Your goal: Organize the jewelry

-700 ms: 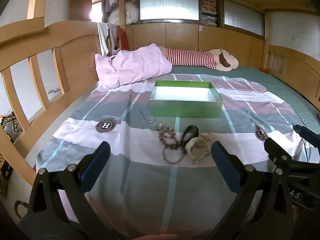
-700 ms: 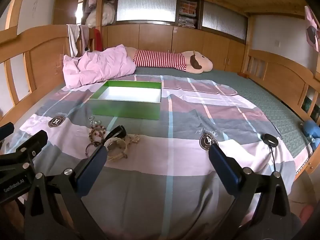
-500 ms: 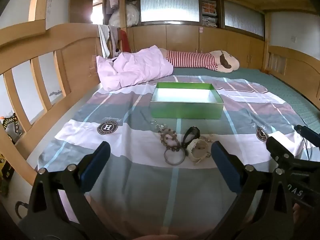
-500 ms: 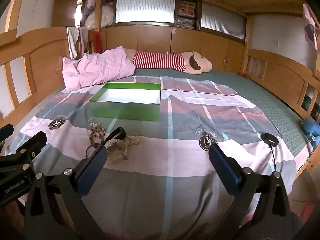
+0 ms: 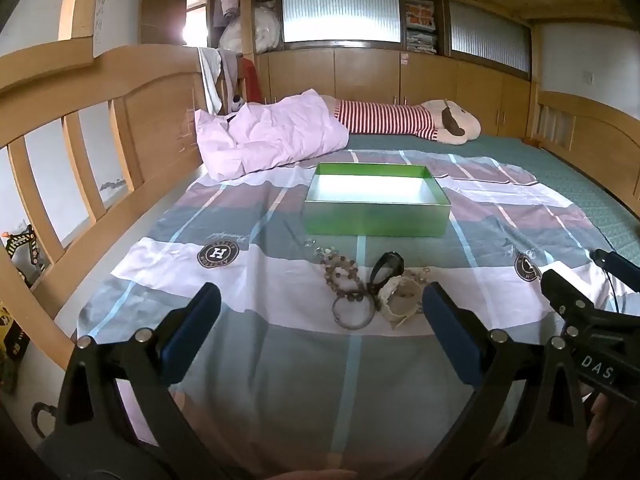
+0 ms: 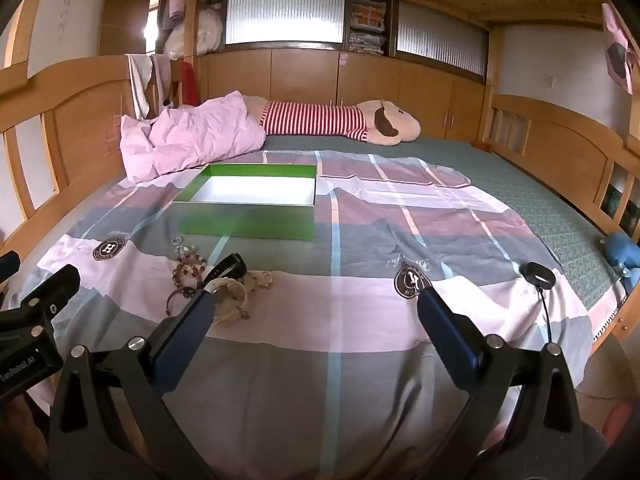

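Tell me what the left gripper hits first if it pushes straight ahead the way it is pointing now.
Most likely the jewelry pile: it lies on the bedspread just ahead, between the open fingers of the left gripper. Since the gripper tilts downward, it might touch the fabric just short of the pile first; depth is hard to judge. The green box sits farther on.

Wooden-framed bed with checked sheet; on it an open green box, a jewelry cluster just before it, pink quilt, striped plush toy.
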The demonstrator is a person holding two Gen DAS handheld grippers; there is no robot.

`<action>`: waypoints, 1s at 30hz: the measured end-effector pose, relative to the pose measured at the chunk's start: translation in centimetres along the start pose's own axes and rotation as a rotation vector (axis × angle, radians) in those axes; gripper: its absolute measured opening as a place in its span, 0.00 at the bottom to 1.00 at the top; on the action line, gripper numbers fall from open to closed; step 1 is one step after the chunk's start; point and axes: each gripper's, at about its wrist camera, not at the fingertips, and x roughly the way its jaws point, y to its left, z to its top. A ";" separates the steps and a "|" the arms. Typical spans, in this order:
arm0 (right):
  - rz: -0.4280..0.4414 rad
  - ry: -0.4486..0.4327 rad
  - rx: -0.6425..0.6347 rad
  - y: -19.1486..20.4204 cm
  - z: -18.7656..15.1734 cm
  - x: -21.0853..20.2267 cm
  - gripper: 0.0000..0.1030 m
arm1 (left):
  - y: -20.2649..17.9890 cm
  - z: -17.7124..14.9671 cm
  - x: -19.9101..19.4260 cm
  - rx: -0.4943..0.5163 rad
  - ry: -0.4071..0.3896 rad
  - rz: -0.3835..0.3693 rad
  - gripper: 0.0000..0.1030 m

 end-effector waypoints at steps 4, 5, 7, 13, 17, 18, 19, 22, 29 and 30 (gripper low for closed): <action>0.000 0.003 0.000 -0.1 0.0 0.0 0.97 | 0.2 -0.1 -0.1 0.003 -0.001 0.000 0.97; -0.001 0.005 -0.001 0.0 0.0 0.0 0.97 | 0.1 0.0 -0.1 0.001 -0.001 0.000 0.97; -0.003 0.005 -0.002 -0.1 0.0 0.1 0.97 | 0.2 0.0 0.0 0.002 -0.001 0.002 0.97; -0.001 0.005 -0.001 -0.1 -0.1 0.1 0.97 | 0.6 -0.3 0.1 0.002 0.001 0.002 0.97; 0.000 0.004 -0.001 -0.2 -0.1 0.1 0.97 | 0.4 -0.2 0.1 0.003 0.002 0.002 0.97; 0.000 0.006 -0.002 -0.2 -0.1 0.1 0.97 | 0.5 -0.3 0.1 0.003 0.002 0.002 0.97; -0.001 0.006 -0.003 -0.2 -0.1 0.1 0.97 | 0.5 -0.3 0.1 0.002 0.002 0.002 0.97; -0.003 0.005 -0.003 -0.1 -0.1 0.2 0.97 | 0.5 -0.3 0.1 0.002 0.002 0.002 0.97; -0.003 0.005 -0.004 -0.1 -0.1 0.2 0.97 | 0.5 -0.3 0.2 0.002 0.004 0.003 0.97; -0.003 0.005 -0.004 -0.2 -0.1 0.2 0.97 | 0.6 -0.3 0.2 0.002 0.004 0.002 0.97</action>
